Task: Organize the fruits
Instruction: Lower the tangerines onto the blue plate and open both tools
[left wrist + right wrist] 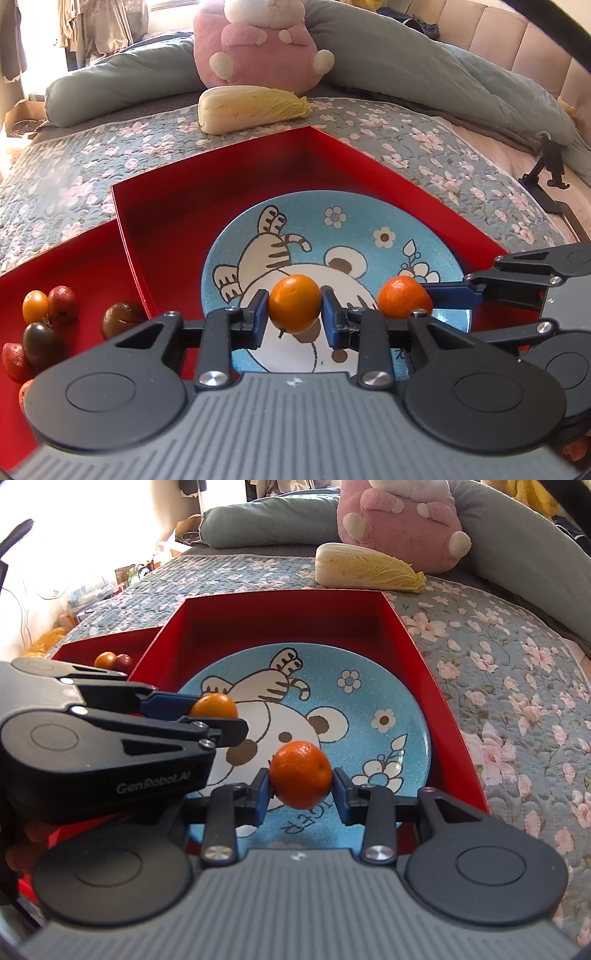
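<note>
My left gripper (pixel 294 309) is shut on a small orange (pixel 294 303) and holds it over the blue cartoon plate (pixel 369 229). My right gripper (pixel 300 777) is shut on a second small orange (pixel 300 774) over the same plate (pixel 369 701). The plate lies in a red box (pixel 177 221). In the left wrist view the right gripper (pixel 428 295) comes in from the right with its orange (pixel 402 297). In the right wrist view the left gripper (pixel 218 710) comes in from the left with its orange (pixel 214 706).
A second red tray (pixel 92 258) on the left holds several small red, orange and dark fruits (pixel 40 325). A napa cabbage (pixel 251 107) and a pink plush toy (pixel 258 40) lie behind the box on the flowered quilt (pixel 517 686). A black stand (pixel 550 173) is at the right.
</note>
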`<state>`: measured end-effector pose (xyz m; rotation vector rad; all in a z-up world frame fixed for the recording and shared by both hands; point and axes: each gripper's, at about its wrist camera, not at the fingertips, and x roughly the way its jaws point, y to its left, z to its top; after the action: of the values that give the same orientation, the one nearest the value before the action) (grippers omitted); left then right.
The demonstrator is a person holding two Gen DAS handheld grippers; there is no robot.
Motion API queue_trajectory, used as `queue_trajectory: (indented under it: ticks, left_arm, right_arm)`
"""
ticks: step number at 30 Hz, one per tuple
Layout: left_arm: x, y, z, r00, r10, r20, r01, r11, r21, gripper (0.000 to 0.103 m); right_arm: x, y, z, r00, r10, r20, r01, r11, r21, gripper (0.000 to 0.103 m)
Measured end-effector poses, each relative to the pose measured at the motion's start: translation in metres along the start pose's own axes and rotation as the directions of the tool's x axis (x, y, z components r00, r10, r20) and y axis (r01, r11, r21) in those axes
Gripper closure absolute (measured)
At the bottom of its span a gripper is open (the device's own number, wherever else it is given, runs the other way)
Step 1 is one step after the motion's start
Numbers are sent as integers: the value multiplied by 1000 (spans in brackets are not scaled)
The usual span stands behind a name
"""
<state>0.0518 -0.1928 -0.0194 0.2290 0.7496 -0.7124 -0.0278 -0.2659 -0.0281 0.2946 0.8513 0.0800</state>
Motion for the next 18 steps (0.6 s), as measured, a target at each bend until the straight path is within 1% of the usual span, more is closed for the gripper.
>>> queue_trajectory:
  ticks: [3,12,18]
  left_arm:
    - [0,-1,0,1000,-3,-4,3,1000,-1,67]
    - [-5,-6,-1,1000,-1,16,1,1000,24,53]
    - [-10,-5,0,1000,6,28,-6,1000,15,52]
  right_arm:
    - [0,-2,0,1000,-3,0,3,1000,3,64]
    - [1,0,-3,1000,-4,-16,4,1000,0,64]
    - [8,1,0,1000,-22,-21,22,1000,-3,64]
